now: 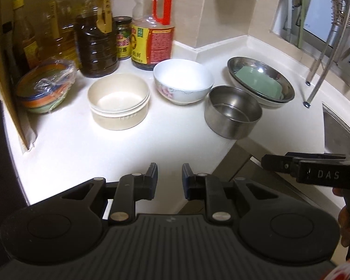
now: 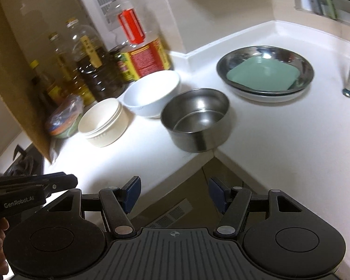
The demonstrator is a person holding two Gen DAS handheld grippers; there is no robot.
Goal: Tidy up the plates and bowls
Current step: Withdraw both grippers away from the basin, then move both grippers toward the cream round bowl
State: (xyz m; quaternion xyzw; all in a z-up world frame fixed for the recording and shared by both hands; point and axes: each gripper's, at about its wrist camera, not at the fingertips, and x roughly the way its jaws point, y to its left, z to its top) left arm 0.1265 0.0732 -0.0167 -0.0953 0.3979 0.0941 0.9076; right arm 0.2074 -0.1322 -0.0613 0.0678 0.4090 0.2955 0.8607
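Observation:
On the white counter (image 1: 86, 154) stand a cream bowl (image 1: 119, 101) (image 2: 103, 122), a white floral bowl (image 1: 183, 81) (image 2: 151, 96) and a steel bowl (image 1: 232, 112) (image 2: 196, 119). Behind them a green square plate (image 1: 259, 81) (image 2: 262, 74) lies in a steel dish (image 1: 235, 64) (image 2: 224, 63) stacked on a white plate (image 2: 263, 98). My left gripper (image 1: 169, 179) is open and empty, above the counter's front edge. My right gripper (image 2: 174, 193) is open and empty, off the counter's inner corner, near the steel bowl.
Oil and sauce bottles (image 1: 95, 39) (image 2: 137, 46) line the back left wall. A plastic-wrapped stack of coloured bowls (image 1: 45, 88) (image 2: 64, 120) sits beside a cardboard panel (image 1: 2, 70). A sink (image 1: 340, 128) and a metal rack leg (image 1: 315, 88) are at right. A stove (image 2: 23, 161) is at left.

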